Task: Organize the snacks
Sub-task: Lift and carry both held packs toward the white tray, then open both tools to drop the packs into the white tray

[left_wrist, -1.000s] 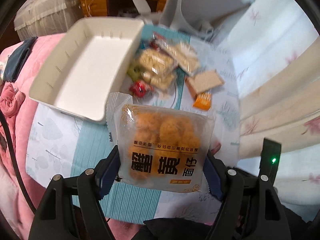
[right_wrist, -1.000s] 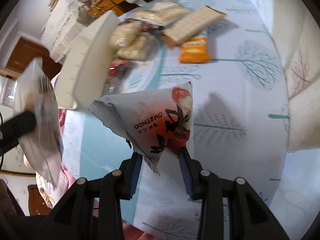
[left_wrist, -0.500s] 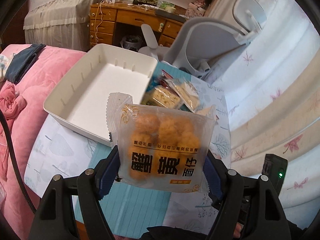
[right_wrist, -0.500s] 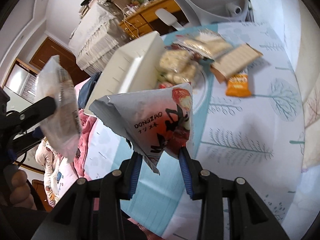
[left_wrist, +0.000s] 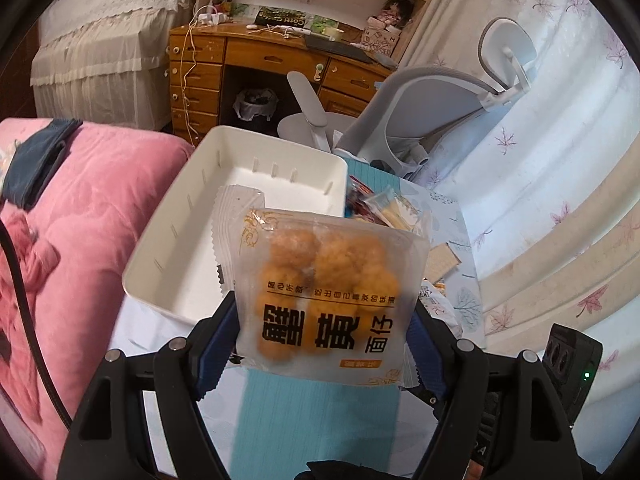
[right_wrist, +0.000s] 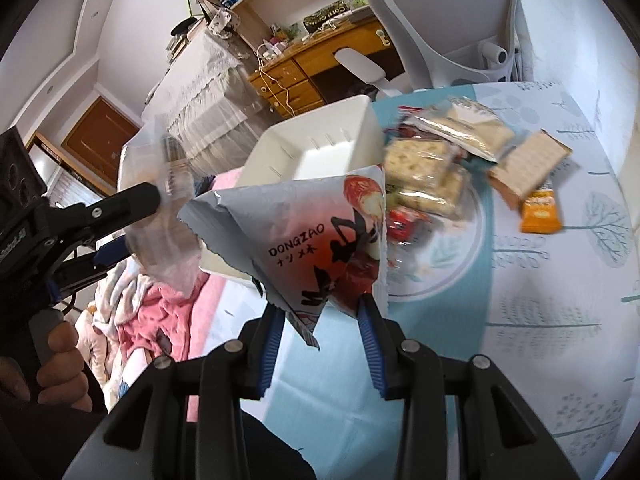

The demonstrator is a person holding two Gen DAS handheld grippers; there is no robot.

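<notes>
While each gripper [left_wrist: 324, 336] [right_wrist: 322, 332] pinches a packet [left_wrist: 328, 284] [right_wrist: 316, 240], carry both over the bin [left_wrist: 192, 220], releasing low, laid flat.

The white bin [left_wrist: 256, 216] at the table's far left corner is found open-topped and bare inside; access from above is unobstructed. Its right wall is crowded by a heap of cracker packets [right_wrist: 432, 176], with a brown packet [right_wrist: 528, 168] and an orange packet [right_wrist: 540, 212] just beyond. The tablecloth [right_wrist: 540, 320] toward the near and right edges is left bare. The far edge is blocked by a grey chair [left_wrist: 432, 108]. A pink quilt [left_wrist: 88, 216] borders the left edge.
</notes>
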